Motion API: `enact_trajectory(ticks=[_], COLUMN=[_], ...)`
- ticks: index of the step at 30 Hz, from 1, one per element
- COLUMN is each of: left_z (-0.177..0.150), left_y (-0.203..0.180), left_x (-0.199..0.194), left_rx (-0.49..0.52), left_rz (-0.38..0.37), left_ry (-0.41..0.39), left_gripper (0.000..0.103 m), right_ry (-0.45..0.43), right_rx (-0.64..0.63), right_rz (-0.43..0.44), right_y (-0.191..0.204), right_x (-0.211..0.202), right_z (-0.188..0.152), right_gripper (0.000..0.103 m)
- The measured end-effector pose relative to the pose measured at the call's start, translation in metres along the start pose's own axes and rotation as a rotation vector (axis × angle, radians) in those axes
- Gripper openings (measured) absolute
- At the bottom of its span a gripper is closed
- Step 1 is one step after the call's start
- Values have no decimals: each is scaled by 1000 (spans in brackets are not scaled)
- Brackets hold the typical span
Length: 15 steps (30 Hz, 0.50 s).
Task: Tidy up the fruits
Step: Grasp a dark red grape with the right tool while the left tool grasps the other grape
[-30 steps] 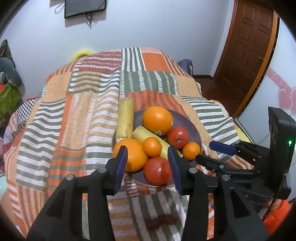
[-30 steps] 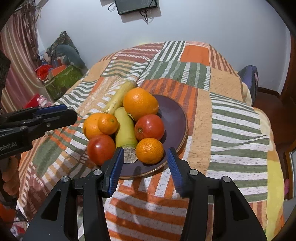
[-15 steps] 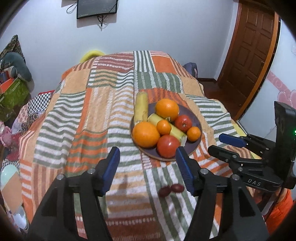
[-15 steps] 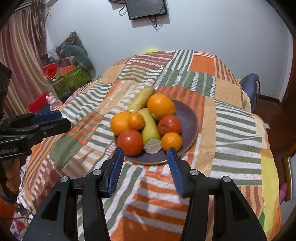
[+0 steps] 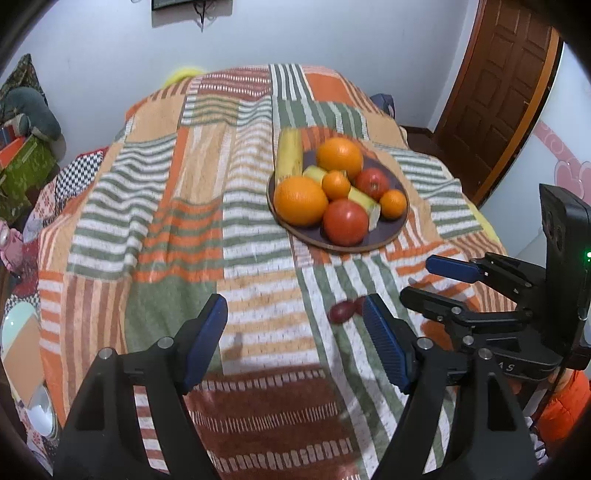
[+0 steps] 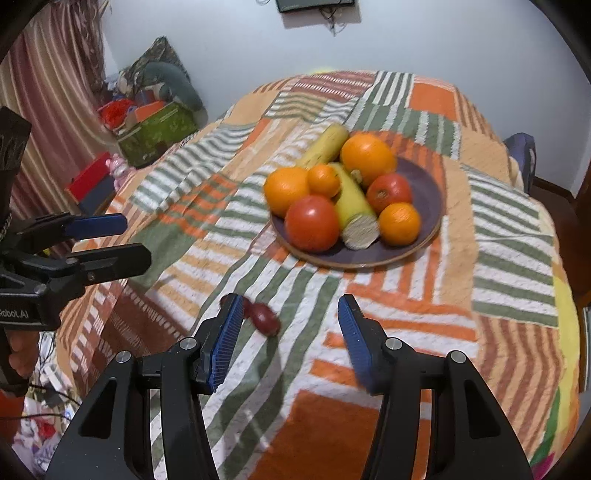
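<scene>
A dark purple plate (image 5: 397, 225) (image 6: 430, 186) sits on the striped bedspread and holds oranges (image 5: 300, 200) (image 6: 367, 158), tomatoes (image 5: 345, 221) (image 6: 312, 223) and yellow bananas (image 5: 289, 155) (image 6: 352, 206). Two small dark red fruits (image 5: 340, 312) (image 6: 264, 316) lie on the cover in front of the plate. My left gripper (image 5: 295, 339) is open and empty, well back from the plate. My right gripper (image 6: 290, 336) is open and empty, the red fruits just by its left finger. Each gripper also shows in the other view: the right (image 5: 436, 282), the left (image 6: 110, 240).
The bed with its patchwork cover (image 5: 184, 221) fills both views. A brown door (image 5: 498, 85) stands at the right. Boxes and soft toys (image 6: 155, 110) lie on the floor at the left by a curtain. A screen hangs on the wall (image 6: 314, 5).
Both grippers have pulled back and up from the plate, which now looks smaller and farther. The small red fruits have come into view near the fingers. The left jaws have spread wider.
</scene>
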<state>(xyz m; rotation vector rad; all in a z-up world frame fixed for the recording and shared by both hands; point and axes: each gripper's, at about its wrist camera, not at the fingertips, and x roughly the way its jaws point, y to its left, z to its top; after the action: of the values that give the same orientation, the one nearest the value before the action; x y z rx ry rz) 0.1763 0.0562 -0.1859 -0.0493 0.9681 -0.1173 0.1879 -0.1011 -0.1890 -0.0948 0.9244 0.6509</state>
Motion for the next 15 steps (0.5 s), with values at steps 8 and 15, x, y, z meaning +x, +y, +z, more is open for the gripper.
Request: enact_trajectory(ticks=[8, 15], left_z=[-15, -16], left_y=[1, 3], left_x=[13, 28], left_rx=[-5, -23], left_rz=[-15, -43], left_ry=[32, 65], left_gripper=[76, 76], right_ry=[75, 100], right_rx=[-27, -52], right_rz=[27, 25], right_y=[10, 13], right_x=[24, 39], right_z=[-6, -7], right_gripper=[35, 30])
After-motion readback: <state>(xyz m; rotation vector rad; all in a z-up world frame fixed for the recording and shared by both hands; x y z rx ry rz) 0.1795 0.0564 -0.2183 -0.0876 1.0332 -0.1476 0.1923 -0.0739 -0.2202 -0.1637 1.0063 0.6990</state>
